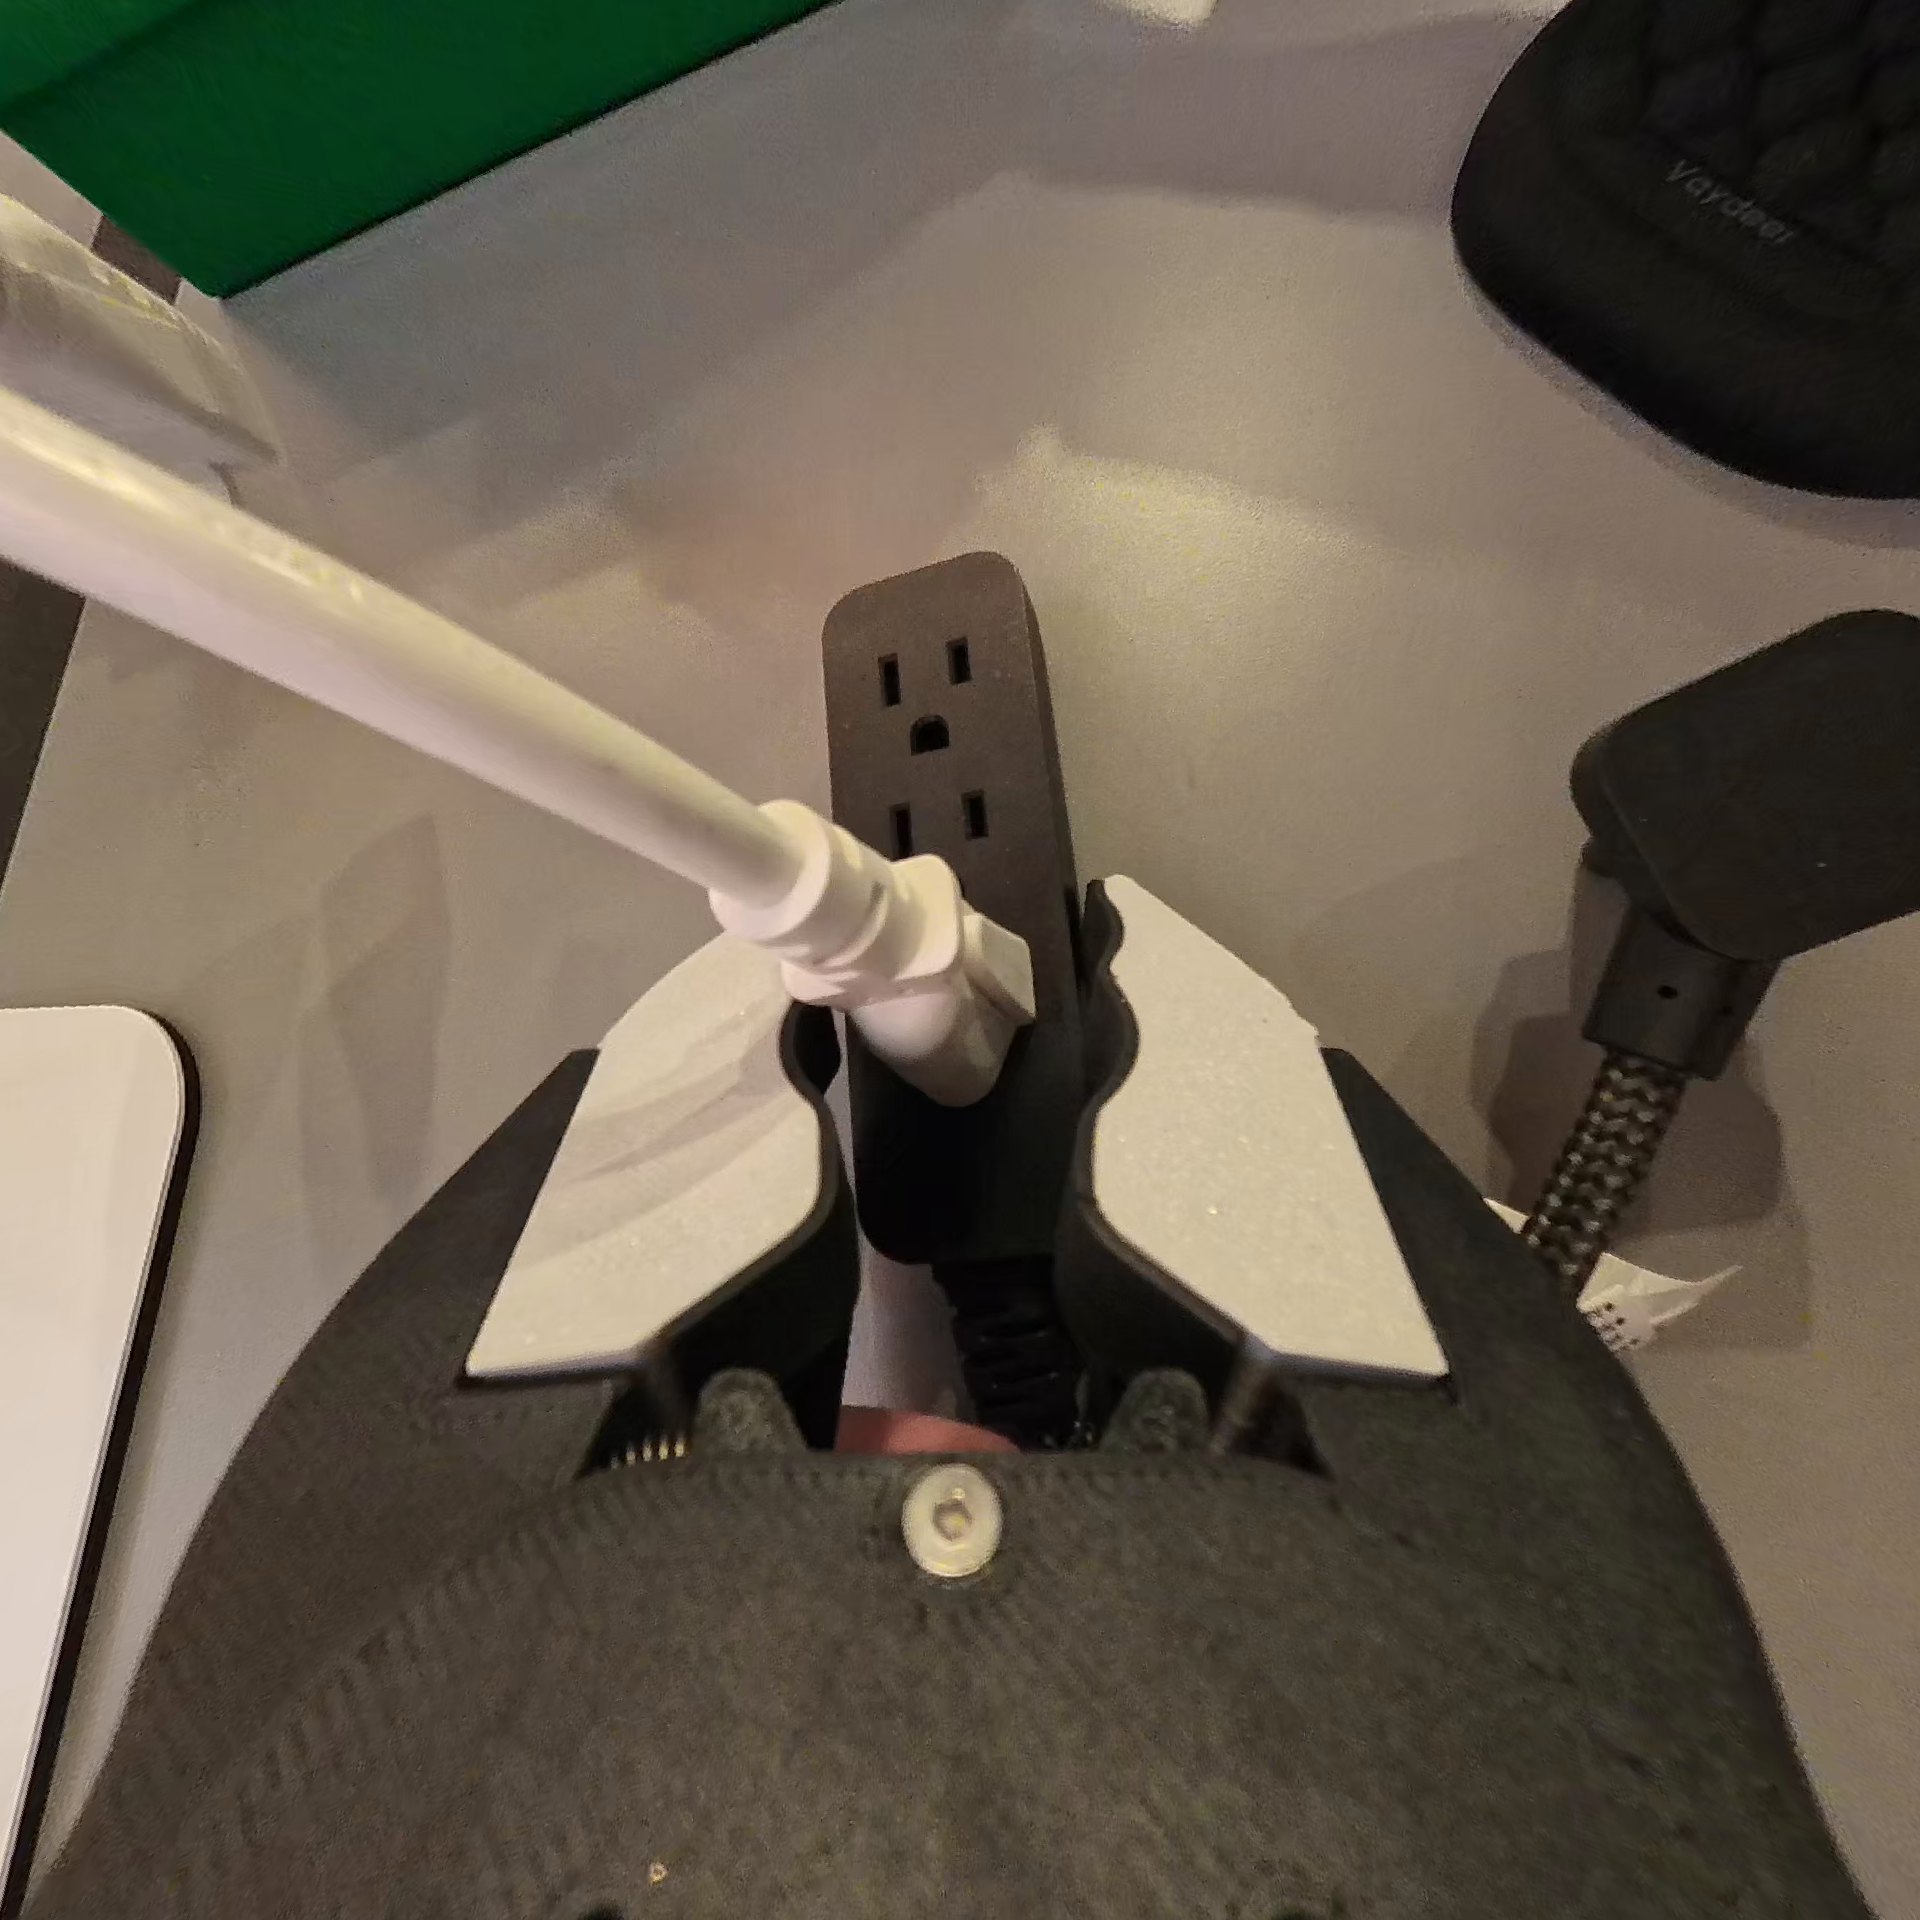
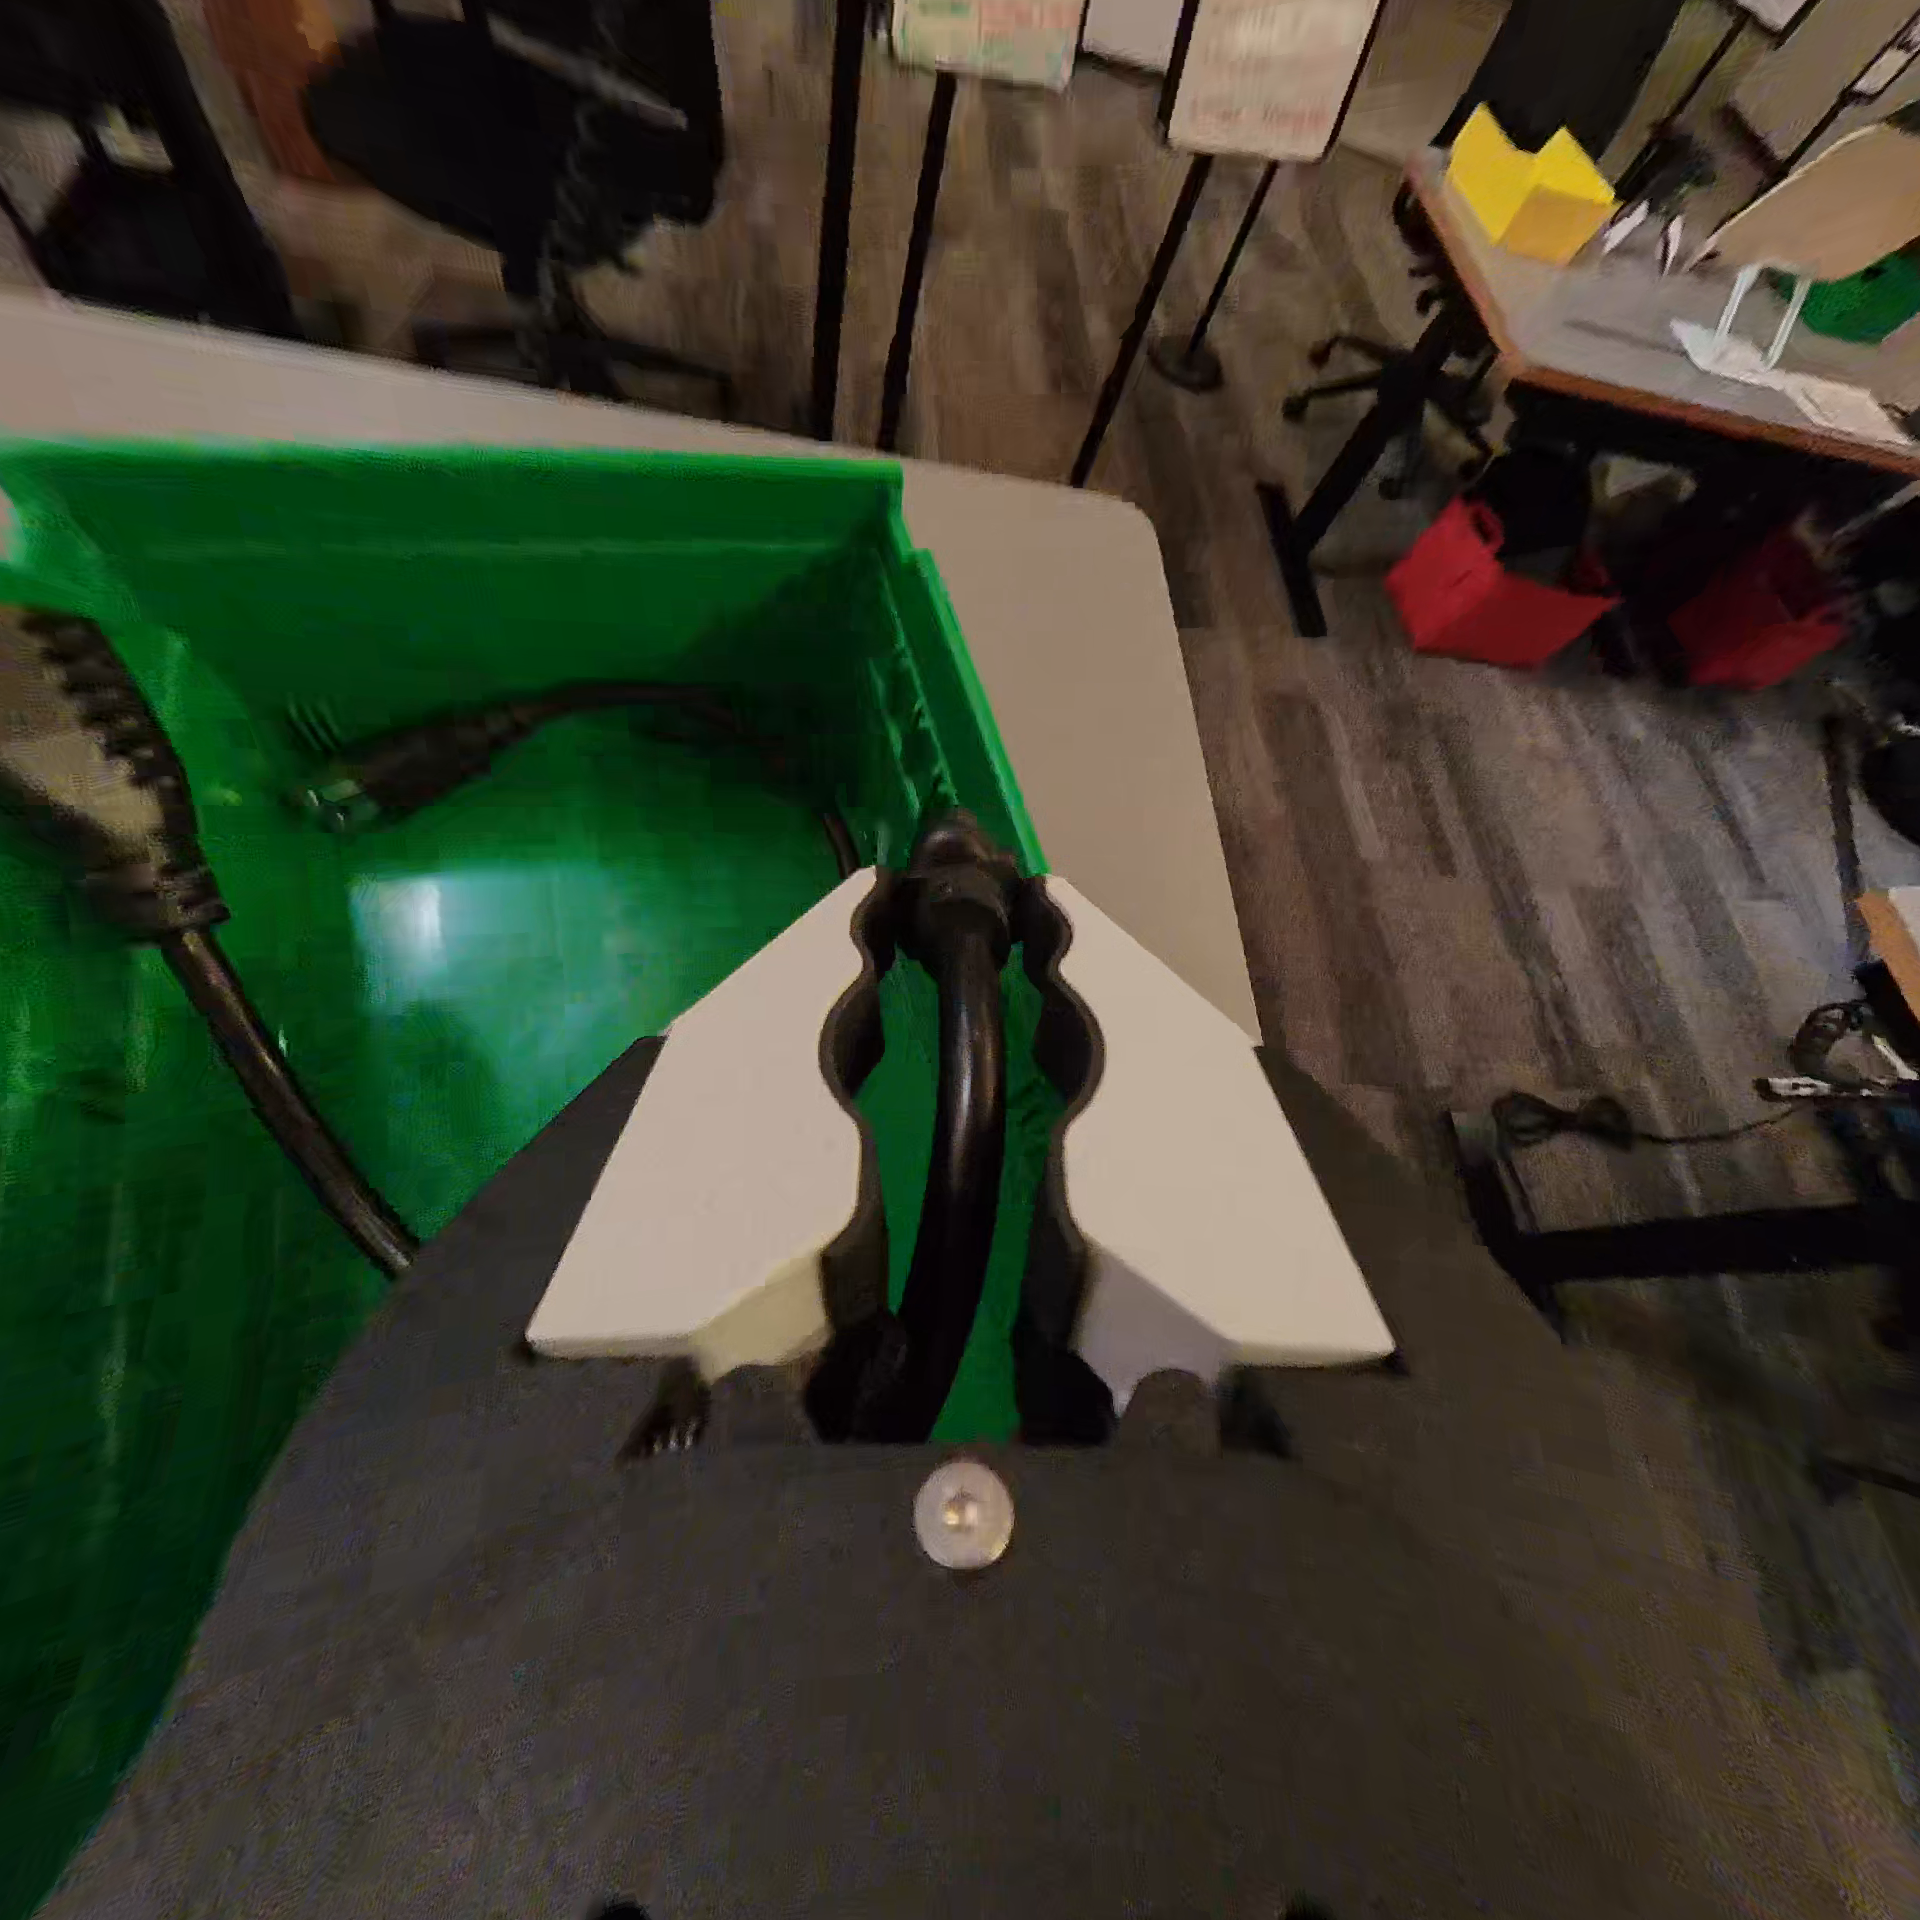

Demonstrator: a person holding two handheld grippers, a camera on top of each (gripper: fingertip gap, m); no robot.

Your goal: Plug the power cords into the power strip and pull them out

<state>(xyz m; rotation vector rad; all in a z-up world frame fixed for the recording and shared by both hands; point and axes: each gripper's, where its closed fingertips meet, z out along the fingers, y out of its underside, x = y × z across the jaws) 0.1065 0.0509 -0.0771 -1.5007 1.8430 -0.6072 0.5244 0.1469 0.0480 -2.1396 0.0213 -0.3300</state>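
With white plug (image 1: pixel 940 997) seated, clamping power strip (image 1: pixel 935 748) in left hand-held gripper (image 1: pixel 961 997), right hand-held gripper (image 2: pixel 951 904) pinching black cord (image 2: pixel 961 1101), two outlets remaining.

Writing shows in three spots. Left wrist view: the black quilted pad (image 1: pixel 1704 239) at top right carries a single pale grey brand word printed on its near slope, sharp enough to read, but I'm not repeating it. The white tag (image 1: pixel 1631 1314) beside the braided black cord (image 1: pixel 1590 1153) at the right edge has rows of tiny dark marks, too small to make out. Right wrist view: two white sheets (image 2: pixel 1262 78) hang on black stands at the top edge, with coloured print smeared by blur, illegible. No numbers can be read in either view.
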